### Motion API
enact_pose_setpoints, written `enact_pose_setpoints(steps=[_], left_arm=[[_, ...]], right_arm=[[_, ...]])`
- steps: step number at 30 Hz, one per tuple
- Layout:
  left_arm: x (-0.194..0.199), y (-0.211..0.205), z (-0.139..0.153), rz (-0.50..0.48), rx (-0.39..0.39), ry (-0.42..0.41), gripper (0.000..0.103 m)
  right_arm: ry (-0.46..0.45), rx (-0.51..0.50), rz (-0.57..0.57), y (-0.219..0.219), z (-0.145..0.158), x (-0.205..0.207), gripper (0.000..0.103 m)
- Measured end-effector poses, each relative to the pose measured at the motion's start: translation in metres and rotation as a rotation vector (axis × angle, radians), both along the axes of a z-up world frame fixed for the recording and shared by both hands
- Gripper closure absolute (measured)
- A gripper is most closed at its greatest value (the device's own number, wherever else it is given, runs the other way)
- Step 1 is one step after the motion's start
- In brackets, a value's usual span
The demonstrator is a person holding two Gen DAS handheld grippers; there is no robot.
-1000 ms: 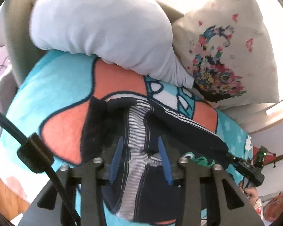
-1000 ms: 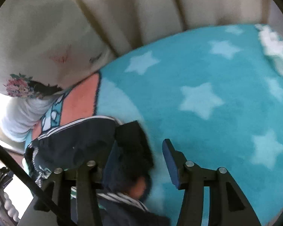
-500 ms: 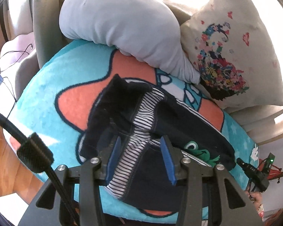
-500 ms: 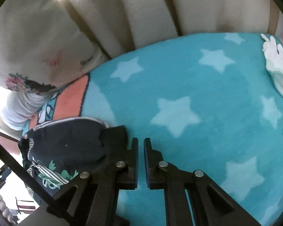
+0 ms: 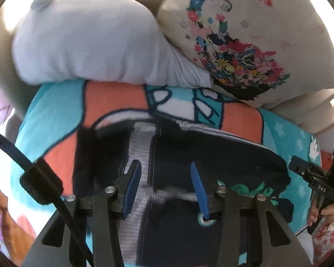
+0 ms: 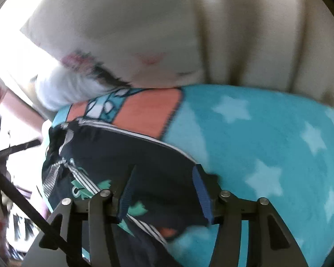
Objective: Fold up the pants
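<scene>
Dark navy pants [image 5: 211, 153] with a striped grey waistband and green print lie folded over on a teal and orange blanket [image 5: 55, 120]. My left gripper [image 5: 165, 173] is open, its blue pads over the striped waistband end. In the right wrist view the pants [image 6: 122, 153] lie at lower left. My right gripper [image 6: 164, 178] is open, jaws wide over the pants' right end. The right gripper also shows at the right edge of the left wrist view [image 5: 318, 184].
A grey pillow [image 5: 89, 42] and a floral cushion [image 5: 245, 40] lean against the beige sofa back [image 6: 245, 33] behind the blanket. The blanket's starred teal part [image 6: 267, 144] stretches to the right. A wooden floor [image 5: 9, 229] lies at lower left.
My right gripper has opened from shut and moved left over the pants' end. My left gripper has moved closer to the waistband and stays open.
</scene>
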State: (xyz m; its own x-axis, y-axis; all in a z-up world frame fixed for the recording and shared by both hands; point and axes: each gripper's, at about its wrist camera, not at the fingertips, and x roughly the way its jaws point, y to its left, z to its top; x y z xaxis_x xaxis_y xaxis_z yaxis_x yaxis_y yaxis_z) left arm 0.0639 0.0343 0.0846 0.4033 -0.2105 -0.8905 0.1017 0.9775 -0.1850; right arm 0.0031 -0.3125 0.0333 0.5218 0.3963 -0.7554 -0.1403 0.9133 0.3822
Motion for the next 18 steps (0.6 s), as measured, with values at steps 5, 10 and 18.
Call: enact_pose_setpoints(steps=[5,10,18], left_arm=[[0.05,-0.013,-0.026,-0.15,0.024,0.045,0.058],[0.079,-0.024,-0.046,-0.333,0.074,0.067,0.058],[0.1,-0.037,-0.081,-0.535,0.03,0.136,0.052]], right_arm=[[-0.005,-0.14,0.056,0.039,-0.002,0.029,0.041],[0.023,-0.21,0.088,0.065,-0.012,0.061,0.041],[0.104,-0.235,0.12,0.095,-0.037,0.088,0.041]])
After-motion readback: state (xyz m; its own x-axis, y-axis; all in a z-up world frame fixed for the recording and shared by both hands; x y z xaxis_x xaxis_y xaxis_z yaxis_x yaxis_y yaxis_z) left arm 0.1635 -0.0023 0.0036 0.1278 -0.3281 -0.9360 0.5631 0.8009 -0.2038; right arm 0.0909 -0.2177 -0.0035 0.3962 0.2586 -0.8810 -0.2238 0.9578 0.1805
